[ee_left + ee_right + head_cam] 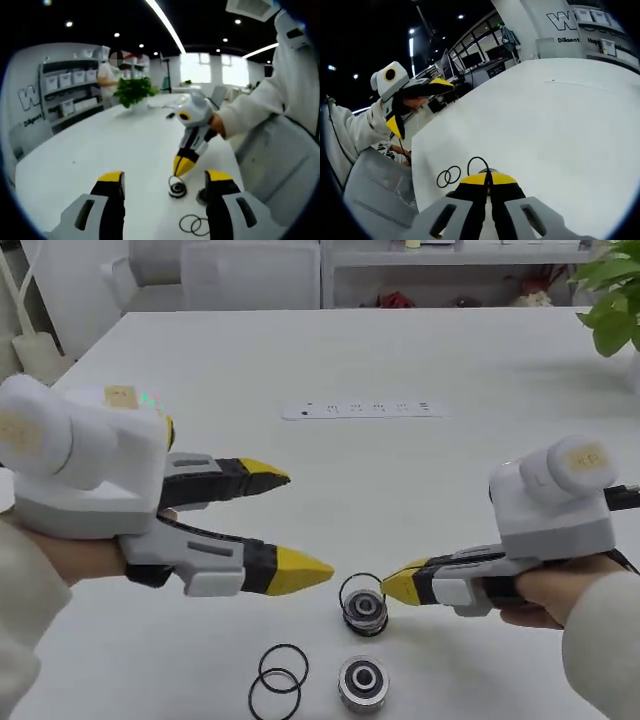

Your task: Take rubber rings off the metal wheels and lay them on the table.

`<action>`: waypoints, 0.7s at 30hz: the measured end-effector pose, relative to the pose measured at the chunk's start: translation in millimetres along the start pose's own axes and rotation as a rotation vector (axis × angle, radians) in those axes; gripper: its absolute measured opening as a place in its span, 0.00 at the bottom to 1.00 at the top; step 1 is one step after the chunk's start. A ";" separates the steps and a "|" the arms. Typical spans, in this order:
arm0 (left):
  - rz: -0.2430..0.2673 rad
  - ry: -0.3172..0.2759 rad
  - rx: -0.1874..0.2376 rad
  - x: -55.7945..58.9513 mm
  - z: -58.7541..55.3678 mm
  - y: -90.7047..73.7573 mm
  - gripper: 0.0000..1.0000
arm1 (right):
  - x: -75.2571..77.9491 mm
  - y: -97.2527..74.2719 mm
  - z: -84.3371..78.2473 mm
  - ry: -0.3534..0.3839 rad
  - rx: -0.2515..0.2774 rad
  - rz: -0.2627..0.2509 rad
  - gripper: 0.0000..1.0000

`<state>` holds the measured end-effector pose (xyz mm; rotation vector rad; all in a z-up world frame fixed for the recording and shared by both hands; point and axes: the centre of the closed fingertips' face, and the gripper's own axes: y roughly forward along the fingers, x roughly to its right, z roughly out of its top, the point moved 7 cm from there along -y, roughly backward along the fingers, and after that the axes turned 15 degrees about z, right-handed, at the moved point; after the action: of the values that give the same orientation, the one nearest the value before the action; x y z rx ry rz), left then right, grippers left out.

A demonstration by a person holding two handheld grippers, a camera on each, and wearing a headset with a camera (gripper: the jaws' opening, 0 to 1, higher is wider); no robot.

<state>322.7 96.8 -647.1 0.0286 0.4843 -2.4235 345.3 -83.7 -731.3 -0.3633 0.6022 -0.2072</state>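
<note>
Two metal wheels lie near the table's front edge: one (365,610) by my right gripper, the other (363,682) closer to me. My right gripper (400,586) is shut on a thin black rubber ring (352,583) that loops up from the first wheel; the right gripper view shows the ring (476,163) arching from the closed tips (488,176). My left gripper (290,525) hovers open and holds nothing, left of that wheel (176,189). Its jaws stand wide apart (165,180). Two loose rings (278,680) lie overlapped on the table.
A white power strip (360,410) lies mid-table. A green plant (610,300) stands at the far right edge. Chairs and shelves stand beyond the table's far side. A person (107,75) stands by the shelves in the left gripper view.
</note>
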 end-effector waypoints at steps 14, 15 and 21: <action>0.070 0.003 -0.033 -4.0 -6.6 -58.3 0.82 | -7.8 -6.9 14.1 0.003 0.061 -0.016 0.00; 0.073 0.002 -0.034 -4.0 -7.0 -59.7 0.83 | -8.1 -7.0 15.0 0.006 0.065 -0.015 0.00; 0.096 -0.004 -0.045 -1.5 -14.4 -75.9 0.87 | -16.7 -7.7 21.5 0.004 0.091 -0.002 0.00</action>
<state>275.9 157.0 -634.9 0.0273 0.5231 -2.3175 343.8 -80.1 -703.3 -0.2758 0.5948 -0.2360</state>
